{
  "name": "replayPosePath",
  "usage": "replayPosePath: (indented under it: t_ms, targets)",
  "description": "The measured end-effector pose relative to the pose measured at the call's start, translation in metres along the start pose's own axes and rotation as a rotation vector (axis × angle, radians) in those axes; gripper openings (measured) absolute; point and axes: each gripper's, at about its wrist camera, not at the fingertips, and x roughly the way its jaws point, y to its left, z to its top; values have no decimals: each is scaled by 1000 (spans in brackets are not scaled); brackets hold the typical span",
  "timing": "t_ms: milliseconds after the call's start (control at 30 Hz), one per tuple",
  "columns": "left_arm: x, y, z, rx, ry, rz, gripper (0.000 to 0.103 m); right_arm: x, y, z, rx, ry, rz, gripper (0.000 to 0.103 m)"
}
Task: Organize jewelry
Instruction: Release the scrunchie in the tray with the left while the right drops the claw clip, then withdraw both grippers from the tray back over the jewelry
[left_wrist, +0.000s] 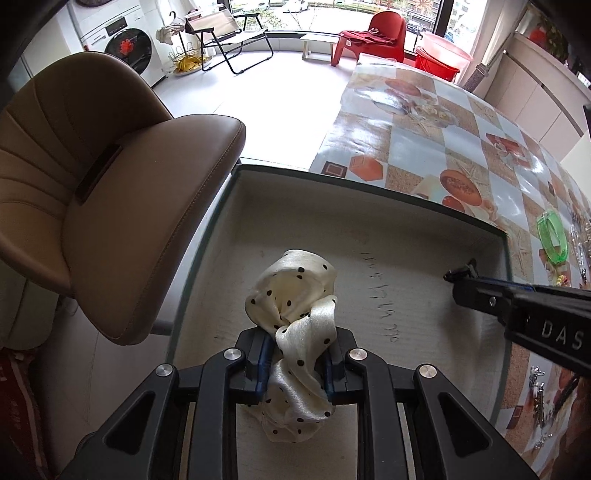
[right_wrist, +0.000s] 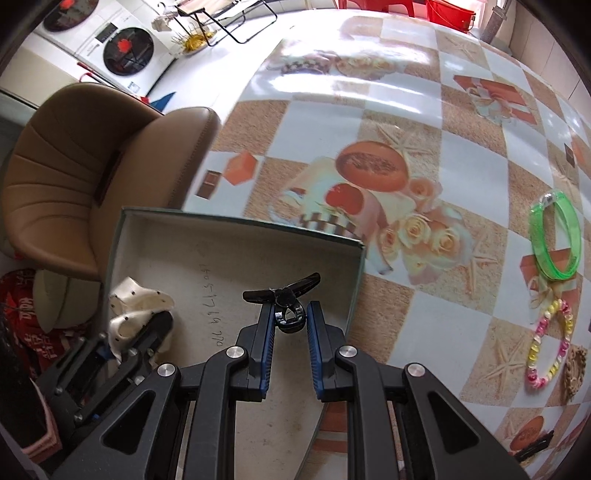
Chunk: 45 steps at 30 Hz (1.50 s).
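Observation:
My left gripper (left_wrist: 295, 352) is shut on a cream scrunchie with black dots (left_wrist: 295, 295) and holds it over the open grey box (left_wrist: 369, 184). The scrunchie also shows in the right wrist view (right_wrist: 138, 306), inside the box (right_wrist: 240, 225). My right gripper (right_wrist: 291, 314) holds a black hair clip (right_wrist: 284, 291) between its jaws, above the box floor near its right wall. The right gripper with the clip also shows at the right of the left wrist view (left_wrist: 461, 273).
A green bangle (right_wrist: 554, 236) and a pink and yellow bead bracelet (right_wrist: 550, 347) lie on the patterned tablecloth (right_wrist: 369, 110) at the right. Small metal trinkets (left_wrist: 537, 387) lie beside the box. A brown chair (left_wrist: 110, 184) stands left of the table.

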Motion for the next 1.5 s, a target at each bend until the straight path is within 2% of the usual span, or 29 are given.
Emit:
replayPosePath:
  t_ms: [100,133,200,433,500,567,600,633,667,700,767,933,1000,1133,1233,1333,1500]
  targets:
    - [1,-3,0,17,-5,2,25,2,-8,-5,21,14,-8,19]
    - [2,-5,1,23,-4,7,30,1,-10,-7,26,6,-1,19]
    - [1,-6,-1,31,-7,4,57,0,-10,-7,27,4,-3,19]
    - [0,-7,-2,39,-5,27,58,-1,-14,1,57,7,30,20]
    - [0,-6,-2,32,2,29,58,-7,-18,1,71,-2,63,32]
    - [0,-5,-3,28,7,30,58,-11,-23,3,79,-22,74,50]
    - [0,-5,-3,27,9,31,59,-16,-23,4,84,-35,79,52]
    - [-1,-5,-3,24,11,33,66,-20,-25,6,93,-41,90,53]
    - [-3,-5,-3,17,9,38,90,-21,-29,5,104,-47,104,53]
    - [-5,-5,-5,12,-4,39,98,-27,-31,5,119,-55,121,53]
    - [-13,-6,-5,13,-31,39,98,-39,-33,5,134,-74,139,56]
    - [-18,-10,-4,29,-15,35,98,-67,-35,-7,150,-116,148,63]
    - [-22,-12,-5,36,-18,43,103,-76,-38,-15,165,-119,148,65]
    - [-37,-17,-10,59,-32,34,103,-91,-50,-40,212,-122,154,74]
    - [-51,-24,-15,90,-29,18,103,-100,-63,-58,248,-115,148,75]
    - [-68,-35,-21,133,-32,-1,103,-114,-78,-81,292,-120,130,84]
    - [-92,-55,-32,197,-25,-46,103,-131,-108,-119,385,-133,103,86]
